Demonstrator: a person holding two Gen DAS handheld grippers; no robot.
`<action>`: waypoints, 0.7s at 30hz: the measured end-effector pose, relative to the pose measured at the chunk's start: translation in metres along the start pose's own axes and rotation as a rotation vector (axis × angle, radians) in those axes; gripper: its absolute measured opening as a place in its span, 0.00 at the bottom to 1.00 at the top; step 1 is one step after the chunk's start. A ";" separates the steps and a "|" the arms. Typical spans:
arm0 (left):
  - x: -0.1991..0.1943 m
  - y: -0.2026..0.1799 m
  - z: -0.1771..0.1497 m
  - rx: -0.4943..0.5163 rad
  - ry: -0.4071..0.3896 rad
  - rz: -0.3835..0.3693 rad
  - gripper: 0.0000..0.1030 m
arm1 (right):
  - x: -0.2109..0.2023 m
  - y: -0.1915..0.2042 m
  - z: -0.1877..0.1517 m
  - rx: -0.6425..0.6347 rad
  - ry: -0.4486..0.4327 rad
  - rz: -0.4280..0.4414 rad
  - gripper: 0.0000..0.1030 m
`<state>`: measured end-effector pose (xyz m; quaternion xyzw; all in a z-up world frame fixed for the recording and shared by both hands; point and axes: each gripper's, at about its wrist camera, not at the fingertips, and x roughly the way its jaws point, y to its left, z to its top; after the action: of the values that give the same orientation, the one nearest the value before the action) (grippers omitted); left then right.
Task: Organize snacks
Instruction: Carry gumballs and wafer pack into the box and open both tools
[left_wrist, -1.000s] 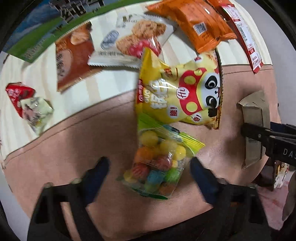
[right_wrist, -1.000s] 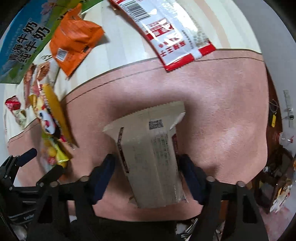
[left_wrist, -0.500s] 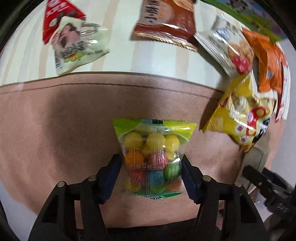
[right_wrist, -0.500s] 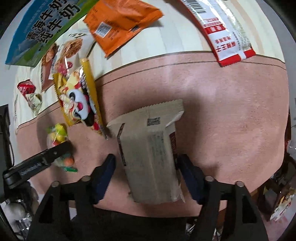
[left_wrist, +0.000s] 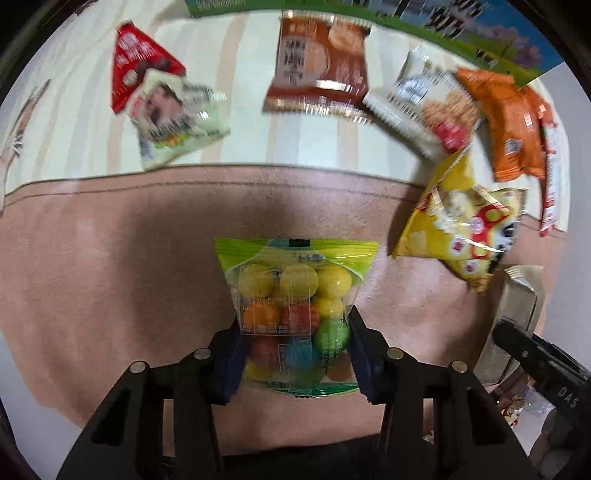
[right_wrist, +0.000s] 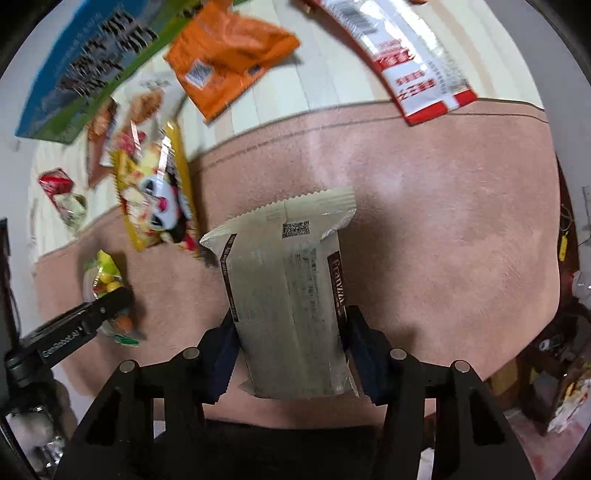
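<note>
Across the far side of the worktop (left_wrist: 92, 122), on the pale striped cloth, the loose snacks lie in a rough row, which I read as the sorted line I am adding to. Behind them runs the big blue-and-green carton (right_wrist: 85, 85). Along the row, from the left wrist view, sit the brown packet (left_wrist: 321, 74), the orange packet (left_wrist: 513, 122), the white cookie packet (left_wrist: 424, 107) and, far left, a small red pouch (left_wrist: 136, 66) half under a pale green one (left_wrist: 173, 122). A yellow panda-print bag (left_wrist: 461, 236) straddles the edge of the pink cloth (left_wrist: 110, 258), nearer to me.

My right gripper (right_wrist: 291, 354) has its fingers pinching the beige wafer packet (right_wrist: 288, 291) by its long sides, held lengthwise so it should set down flat. My left gripper (left_wrist: 295, 350) is closed on the candy-ball bag (left_wrist: 295, 306) low down, leaving the green header free. Both packs hang over the pink cloth, near side, well apart from the row.
</note>
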<state>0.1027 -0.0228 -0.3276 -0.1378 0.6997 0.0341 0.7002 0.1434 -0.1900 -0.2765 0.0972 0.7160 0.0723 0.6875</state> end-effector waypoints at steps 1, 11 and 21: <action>-0.010 -0.001 0.000 -0.001 -0.014 -0.011 0.45 | -0.012 0.002 0.000 0.001 -0.012 0.022 0.56; -0.149 -0.018 0.076 0.009 -0.246 -0.163 0.45 | -0.137 0.066 0.076 -0.122 -0.224 0.195 0.56; -0.187 0.010 0.249 0.019 -0.261 -0.013 0.45 | -0.177 0.140 0.242 -0.218 -0.362 0.061 0.56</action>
<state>0.3382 0.0735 -0.1481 -0.1299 0.6020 0.0405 0.7868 0.3973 -0.1035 -0.0818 0.0554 0.5653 0.1516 0.8090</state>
